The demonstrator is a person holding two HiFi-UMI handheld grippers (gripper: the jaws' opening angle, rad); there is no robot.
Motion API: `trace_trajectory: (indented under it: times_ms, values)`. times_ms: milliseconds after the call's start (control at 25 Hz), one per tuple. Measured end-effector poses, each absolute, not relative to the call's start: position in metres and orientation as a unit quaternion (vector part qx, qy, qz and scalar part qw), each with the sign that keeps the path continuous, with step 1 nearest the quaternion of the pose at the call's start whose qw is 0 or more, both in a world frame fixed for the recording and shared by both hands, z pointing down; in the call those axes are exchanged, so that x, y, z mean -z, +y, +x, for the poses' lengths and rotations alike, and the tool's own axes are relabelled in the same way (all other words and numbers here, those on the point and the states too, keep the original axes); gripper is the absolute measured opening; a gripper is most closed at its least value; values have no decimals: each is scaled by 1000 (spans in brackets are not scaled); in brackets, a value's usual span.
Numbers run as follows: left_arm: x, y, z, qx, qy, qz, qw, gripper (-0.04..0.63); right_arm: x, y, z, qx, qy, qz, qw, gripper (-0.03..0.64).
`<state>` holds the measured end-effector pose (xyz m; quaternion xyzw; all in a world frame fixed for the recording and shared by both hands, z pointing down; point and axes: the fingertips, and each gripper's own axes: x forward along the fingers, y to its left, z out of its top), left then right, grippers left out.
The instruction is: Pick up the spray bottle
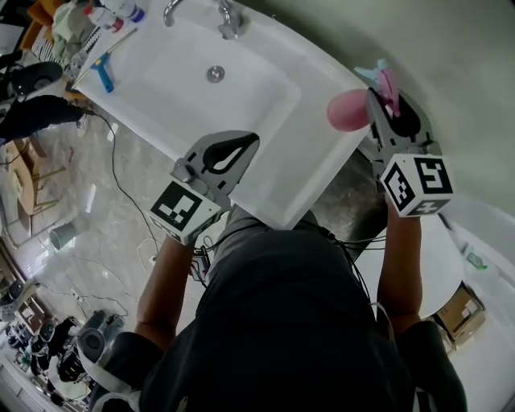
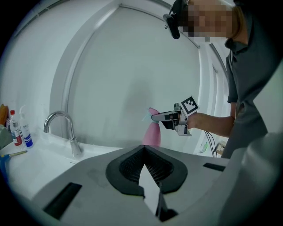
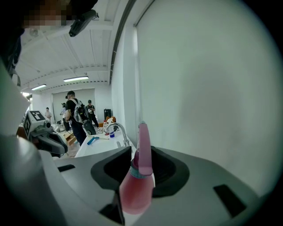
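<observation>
The spray bottle (image 1: pixel 346 110) is pink and translucent, with a pale blue and pink trigger head. It hangs in the air past the right end of the white sink (image 1: pixel 265 173). My right gripper (image 1: pixel 380 98) is shut on the spray bottle's neck. In the right gripper view the bottle (image 3: pixel 135 190) fills the space between the jaws. The left gripper view shows the same bottle (image 2: pixel 152 132) held off the counter. My left gripper (image 1: pixel 254 140) hovers over the sink's front rim, shut and holding nothing.
A chrome faucet (image 1: pixel 225 20) stands at the back of the basin, with a drain (image 1: pixel 215 74) below it. Small bottles (image 1: pixel 113 12) and a blue-handled tool (image 1: pixel 103 76) lie at the sink's far left. Cables run over the floor (image 1: pixel 121 185). Several people stand far off (image 3: pixel 75 114).
</observation>
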<state>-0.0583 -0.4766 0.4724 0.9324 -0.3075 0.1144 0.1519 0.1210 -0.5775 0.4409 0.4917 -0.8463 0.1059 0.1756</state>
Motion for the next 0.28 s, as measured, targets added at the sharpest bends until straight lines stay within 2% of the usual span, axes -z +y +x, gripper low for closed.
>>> trace_trajectory:
  times_ms: [280]
  values:
    - [-469,-473,-43,-120,-307,930,164,5,-454,-574,121,-120,-851,476,187,133]
